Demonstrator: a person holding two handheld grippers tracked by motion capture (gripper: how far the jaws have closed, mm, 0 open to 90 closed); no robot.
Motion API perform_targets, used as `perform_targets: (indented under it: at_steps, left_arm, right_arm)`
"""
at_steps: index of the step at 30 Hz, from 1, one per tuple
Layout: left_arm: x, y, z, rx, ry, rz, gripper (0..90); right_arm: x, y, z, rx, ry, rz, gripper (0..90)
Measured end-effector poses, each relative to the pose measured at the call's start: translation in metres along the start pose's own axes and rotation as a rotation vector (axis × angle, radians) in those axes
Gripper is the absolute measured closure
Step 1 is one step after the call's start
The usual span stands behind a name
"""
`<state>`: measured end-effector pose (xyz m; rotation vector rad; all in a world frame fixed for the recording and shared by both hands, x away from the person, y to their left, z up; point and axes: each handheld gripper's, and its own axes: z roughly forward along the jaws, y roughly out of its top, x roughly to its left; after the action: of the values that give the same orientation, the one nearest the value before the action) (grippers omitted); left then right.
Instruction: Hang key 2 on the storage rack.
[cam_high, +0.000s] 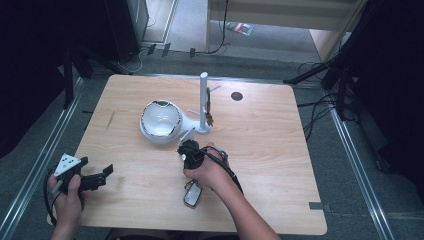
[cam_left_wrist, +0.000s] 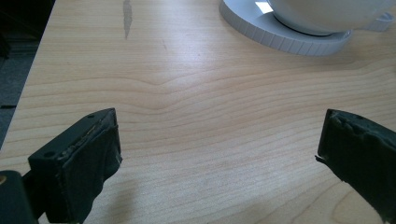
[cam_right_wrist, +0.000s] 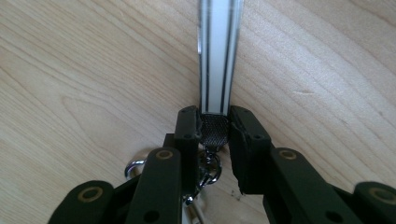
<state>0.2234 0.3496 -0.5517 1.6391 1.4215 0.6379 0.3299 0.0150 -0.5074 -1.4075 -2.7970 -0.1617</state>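
Observation:
My right gripper (cam_right_wrist: 215, 123) is shut on the dark mesh end (cam_right_wrist: 215, 131) of a pale strap with two dark stripes (cam_right_wrist: 218, 56), which lies flat on the wood and runs away from the jaws. A metal swivel clasp (cam_right_wrist: 210, 169) and a ring (cam_right_wrist: 134, 165) hang behind the mesh. In the high view the right gripper (cam_high: 188, 150) sits just in front of the white stand (cam_high: 160, 122), with the strap (cam_high: 186, 135) reaching toward its base. A silver key fob (cam_high: 193, 195) lies by the wrist. My left gripper (cam_high: 100, 176) (cam_left_wrist: 219, 140) stands open over bare wood.
The white stand has a round bowl (cam_high: 160, 119) and an upright post (cam_high: 203, 100) with side pegs and something small hanging on it. A dark round hole (cam_high: 236, 96) marks the table's far side. The stand's ribbed base (cam_left_wrist: 285, 39) lies ahead of the left jaws.

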Motion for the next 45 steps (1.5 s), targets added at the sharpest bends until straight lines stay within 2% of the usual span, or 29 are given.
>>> perform_targets:
  at_steps: [6,13,26,32,39,45]
  left_arm:
    - [0.000,0.000,0.000,0.000,0.000,0.001,0.0]
    - [0.000,0.000,0.000,0.000,0.000,0.000,0.0]
    - [0.000,0.000,0.000,-0.002,0.000,0.000,0.0]
    - [0.000,0.000,0.000,0.000,-0.001,0.004,0.0]
    - [-0.001,0.000,0.000,0.000,0.000,0.006,0.0]
    - [0.000,0.000,0.000,-0.003,-0.002,0.004,0.0]
  right_arm:
    - [0.004,0.001,0.000,0.010,-0.020,-0.007,75.3]
    - [-0.002,-0.002,0.000,-0.009,0.014,-0.002,75.6]
    - [0.002,0.000,0.000,0.009,-0.010,-0.014,75.7]
    - [-0.005,-0.004,-0.001,-0.021,0.040,-0.003,75.9]
    - [-0.013,-0.015,-0.002,-0.071,0.072,0.002,75.9]
    - [-0.018,-0.026,-0.014,-0.171,0.122,0.000,75.9]
